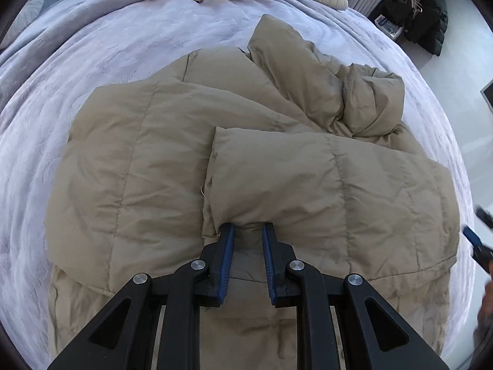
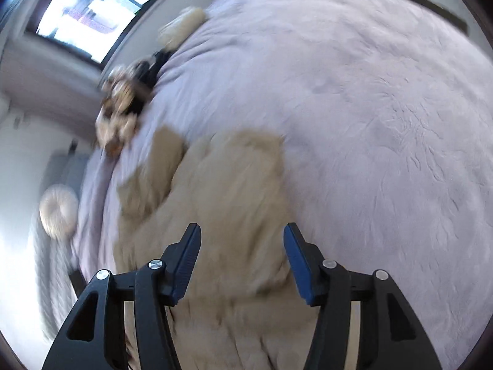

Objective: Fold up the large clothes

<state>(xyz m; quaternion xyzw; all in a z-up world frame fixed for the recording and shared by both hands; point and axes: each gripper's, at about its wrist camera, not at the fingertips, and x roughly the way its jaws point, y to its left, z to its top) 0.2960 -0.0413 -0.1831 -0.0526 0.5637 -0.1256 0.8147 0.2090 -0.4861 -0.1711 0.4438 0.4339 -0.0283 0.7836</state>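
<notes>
Jaws of the left gripper (image 1: 246, 226) pinch a folded-over flap of the tan quilted puffer coat (image 1: 148, 160) on the lavender-blanketed bed (image 1: 92, 46), seemingly to hold the fold, while the right gripper (image 2: 242, 231), blurred, hovers with jaws apart.

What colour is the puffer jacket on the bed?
Khaki tan, quilted puffer jacket, lying on a lavender blanket; clearest in the left wrist view.

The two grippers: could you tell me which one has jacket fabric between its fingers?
The left gripper, its fingers around a fold of the tan puffer jacket. The right gripper is wide open and empty.
</notes>
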